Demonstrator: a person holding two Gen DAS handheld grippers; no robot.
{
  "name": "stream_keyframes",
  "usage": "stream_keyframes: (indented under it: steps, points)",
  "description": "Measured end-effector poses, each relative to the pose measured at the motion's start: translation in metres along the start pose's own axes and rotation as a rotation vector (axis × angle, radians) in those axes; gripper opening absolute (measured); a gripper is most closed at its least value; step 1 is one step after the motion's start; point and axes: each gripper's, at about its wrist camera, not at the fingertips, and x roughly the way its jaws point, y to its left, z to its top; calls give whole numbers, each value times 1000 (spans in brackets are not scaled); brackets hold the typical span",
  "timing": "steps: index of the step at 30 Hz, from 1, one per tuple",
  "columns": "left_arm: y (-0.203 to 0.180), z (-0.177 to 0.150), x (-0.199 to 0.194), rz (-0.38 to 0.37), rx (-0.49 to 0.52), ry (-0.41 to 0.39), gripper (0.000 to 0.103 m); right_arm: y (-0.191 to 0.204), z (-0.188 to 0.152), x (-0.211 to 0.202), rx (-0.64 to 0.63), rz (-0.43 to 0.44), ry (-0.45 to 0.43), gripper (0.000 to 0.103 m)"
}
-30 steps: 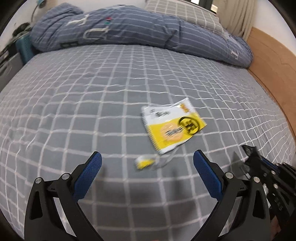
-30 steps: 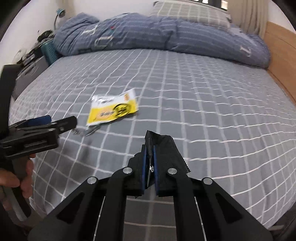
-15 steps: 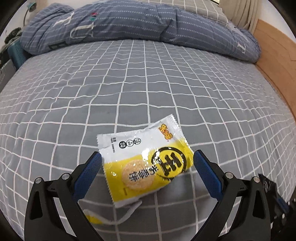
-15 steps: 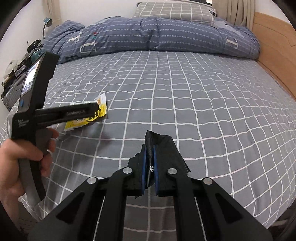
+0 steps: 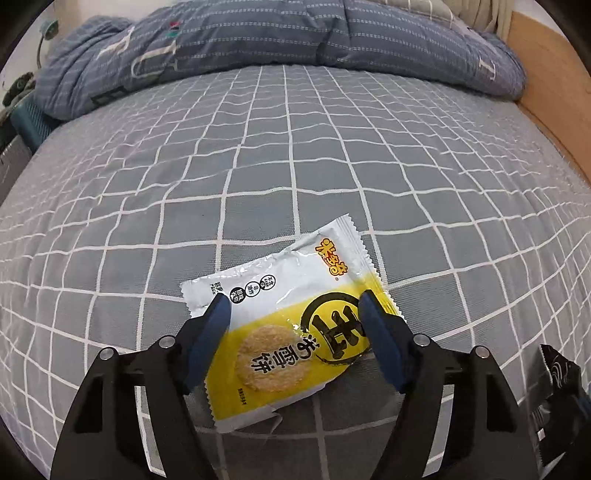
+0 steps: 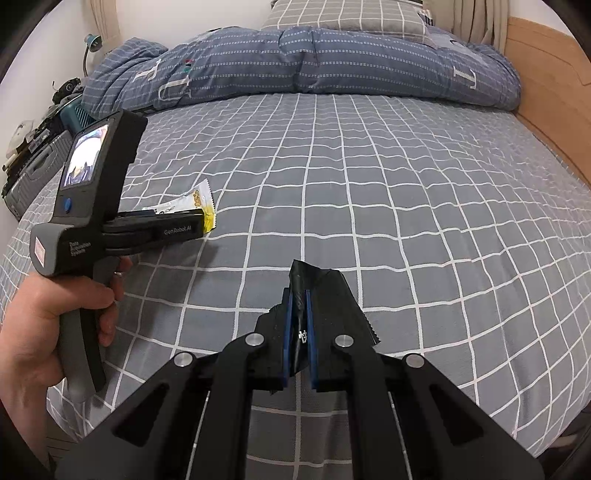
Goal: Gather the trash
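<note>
A yellow-and-silver rice cracker wrapper (image 5: 291,321), lying flat on the grey checked bed (image 5: 295,166) at lower centre of the frame, is straddled by the part-open, not yet closed left hand-held gripper (image 5: 293,314), while a black wrapper (image 6: 314,291) is clamped in the right hand-held gripper (image 6: 300,332).

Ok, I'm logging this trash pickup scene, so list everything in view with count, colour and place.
Snack wrapper: one, yellow and silver, flat on the bed between the left claw's fingers.
Black wrapper: one, black, clamped in the right claw.
Bedsheet: one, grey with white grid, covering the bed.
Duvet: one, blue striped, bunched at the far end.
Pillow: one, grey checked, behind the duvet.
Bed frame: one, wood, right edge.
Desk lamp: one, teal, far left.
Left claw: one, black with blue pads, open around the snack wrapper.
Right claw: one, black with blue pads, shut.
Hand: one, holding the left claw's handle.
</note>
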Motion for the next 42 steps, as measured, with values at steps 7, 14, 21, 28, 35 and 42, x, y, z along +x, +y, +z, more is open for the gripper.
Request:
stream_keyframes:
  steps: [7,14,21,28,35,42]
  points:
    - [5,-1,2,-24,-16,-11,46,2,0,1,-3,-1,6,6]
    - [16,5,-1,-47,-49,-22,32,2,0,2,-5,0,9,6]
    - [17,14,-16,53,-112,-70,89,2,-1,2,-2,5,9,6]
    - [9,15,-4,63,-147,-25,91,0,-3,3,-1,8,15,7]
    - [-1,14,1,44,-147,-22,94,0,-5,7,2,20,23,7]
    - [-16,11,5,62,-87,-25,79,0,-5,8,6,25,25,7]
